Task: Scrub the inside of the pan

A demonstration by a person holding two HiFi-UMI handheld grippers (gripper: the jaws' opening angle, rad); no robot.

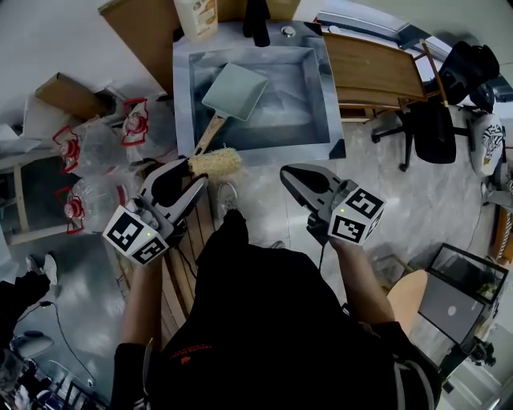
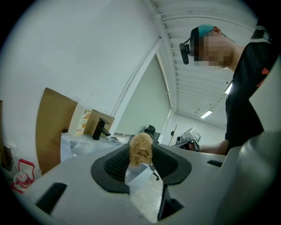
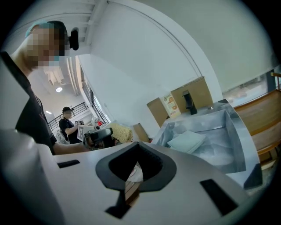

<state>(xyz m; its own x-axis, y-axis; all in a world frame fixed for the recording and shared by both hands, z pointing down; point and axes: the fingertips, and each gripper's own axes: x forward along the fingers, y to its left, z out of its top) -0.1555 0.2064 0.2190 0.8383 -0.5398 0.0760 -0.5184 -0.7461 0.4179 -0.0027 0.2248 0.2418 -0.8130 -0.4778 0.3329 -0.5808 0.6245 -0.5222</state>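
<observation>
A square grey-green pan (image 1: 236, 90) with a wooden handle (image 1: 210, 134) lies tilted in the steel sink (image 1: 325, 88); its handle reaches over the near rim. My left gripper (image 1: 195, 170) is just in front of the sink, below the handle's end, and is shut on a tan loofah scrubber (image 1: 215, 162). In the left gripper view the scrubber (image 2: 140, 149) is pinched between the black pads (image 2: 115, 165). My right gripper (image 1: 286, 170) hovers to the right of it, shut and empty. The right gripper view shows the pan (image 3: 186, 140) in the sink (image 3: 232, 132).
A black faucet (image 1: 256, 24) and a carton (image 1: 196, 16) stand behind the sink. Wooden furniture (image 1: 369, 68) and a black office chair (image 1: 433, 128) are to the right. Clear plastic bags (image 1: 96, 144) and cardboard sit on the left.
</observation>
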